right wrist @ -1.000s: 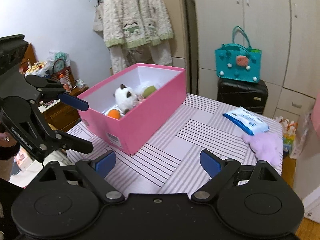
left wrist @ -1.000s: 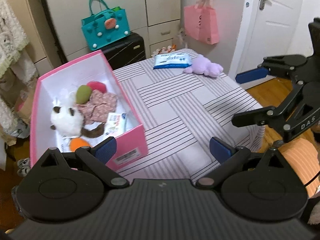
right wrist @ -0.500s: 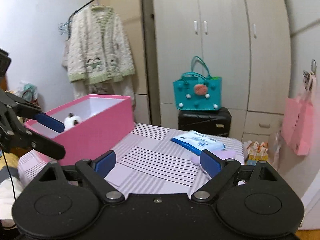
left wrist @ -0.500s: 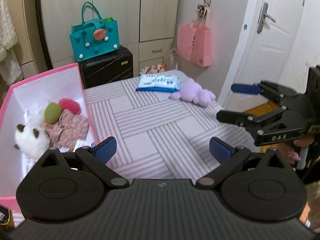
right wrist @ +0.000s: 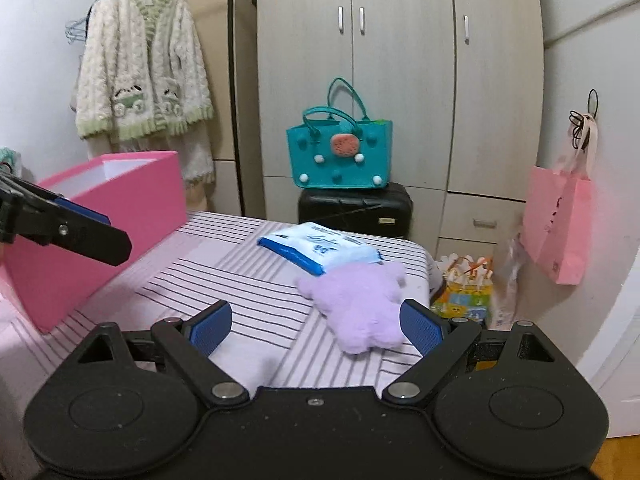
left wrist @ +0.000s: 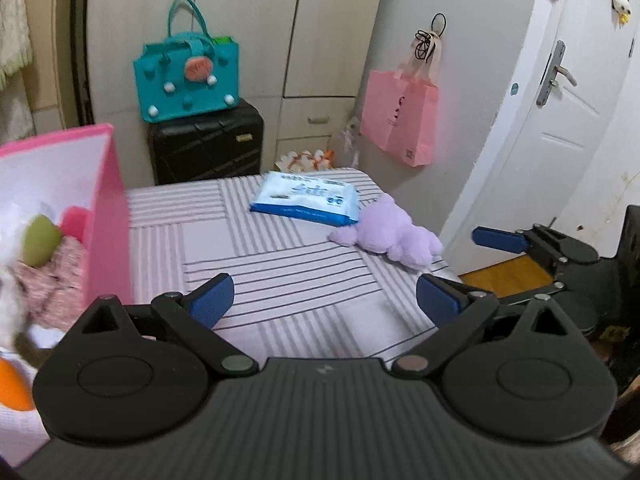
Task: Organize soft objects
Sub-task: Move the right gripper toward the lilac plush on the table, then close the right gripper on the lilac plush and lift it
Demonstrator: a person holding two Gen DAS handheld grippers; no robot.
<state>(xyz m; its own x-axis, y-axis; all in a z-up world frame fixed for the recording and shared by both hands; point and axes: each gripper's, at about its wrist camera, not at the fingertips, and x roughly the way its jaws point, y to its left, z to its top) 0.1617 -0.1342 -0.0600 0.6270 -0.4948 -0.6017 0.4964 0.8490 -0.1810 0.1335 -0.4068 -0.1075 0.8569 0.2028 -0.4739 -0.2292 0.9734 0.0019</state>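
The open-topped pink cardboard box (left wrist: 108, 216) stands at the left side of the table covered in a pale pink cloth with grey stripe blocks (left wrist: 280, 264), and it serves as the collection bin: a green egg-shaped sponge (left wrist: 40, 238), a crumpled pink floral fabric piece (left wrist: 52, 280) and an orange ball (left wrist: 12, 386) already lie inside it, which suggests the sorting is well advanced. 2 soft items remain outside the box, both near the far right corner of the table: a lilac plush toy (right wrist: 360, 300) lying flat, and a blue-and-white soft pack of wipes (right wrist: 320, 246) whose near edge touches or slightly overlaps the plush (the contact line is partly hidden by the fur). The right gripper (right wrist: 316, 326) is aimed at the plush with its blue-padded jaws spread wide and nothing between them, the right pad just beside the toy's near edge; this wide setting suits a bulky, compressible target. The left gripper (left wrist: 324, 296) hovers above the table centre, jaws likewise spread and empty, well apart from both remaining items, probably held back to keep the path clear. The likely next step is closing the right jaws on the plush body; pinching only loose fur risks a slip, and dragging may shift the wipes pack toward the table edge.
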